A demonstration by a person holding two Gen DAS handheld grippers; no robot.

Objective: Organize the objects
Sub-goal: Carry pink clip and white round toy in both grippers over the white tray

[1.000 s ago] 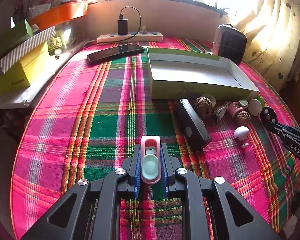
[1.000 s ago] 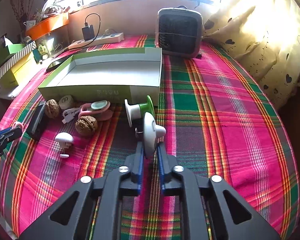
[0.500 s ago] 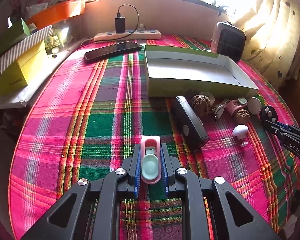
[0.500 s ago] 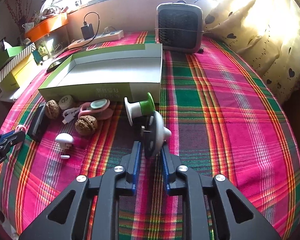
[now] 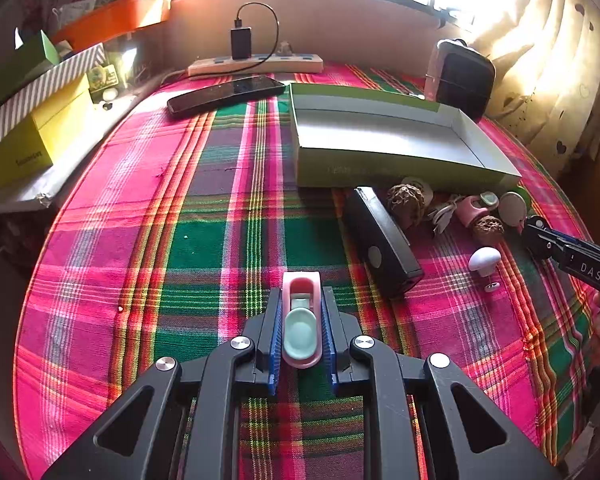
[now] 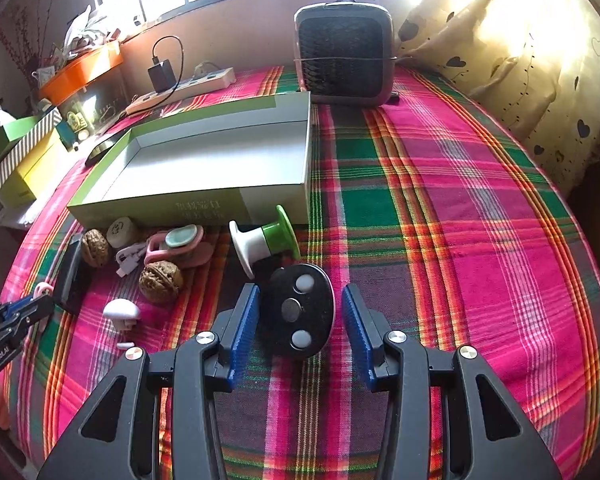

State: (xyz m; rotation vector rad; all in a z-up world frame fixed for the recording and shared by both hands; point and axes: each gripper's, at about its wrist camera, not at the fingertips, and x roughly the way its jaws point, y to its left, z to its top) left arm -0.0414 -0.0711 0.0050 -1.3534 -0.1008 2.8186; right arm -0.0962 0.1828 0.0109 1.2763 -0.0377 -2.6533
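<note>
My left gripper (image 5: 301, 330) was closed on a small pink clip-like case (image 5: 301, 322) with a pale green oval pad set into its top, its blue ribbed fingers (image 5: 275, 344) pressing its long sides while it hung over the plaid cloth of the tabletop (image 5: 204, 240), toward the near edge. It looked like light, smooth moulded plastic, stiff enough to take the squeeze, and I judged the flat long sides the right place to hold it, since the rounded end would slip. My right gripper (image 6: 298, 320) stood wide, and between its fingers, touching neither as far as I could tell, lay a black oval disc (image 6: 300, 310) with a white rim, two pale buttons and a grey centre; whether it rested flat on the cloth I could not tell. It seemed hard, glossy and light, likely to skid, so I would take it across its narrow width at the rim. Just beyond lay a white-and-green spool (image 6: 264, 240), two wrinkled walnuts (image 6: 161, 282), a second pink clip (image 6: 178, 244), a white mushroom-shaped knob (image 6: 121, 312) and a black bar-shaped device (image 5: 382, 244), all close along the front wall of the open green cardboard box (image 6: 188, 210), whose grey inside held nothing I could see.
</note>
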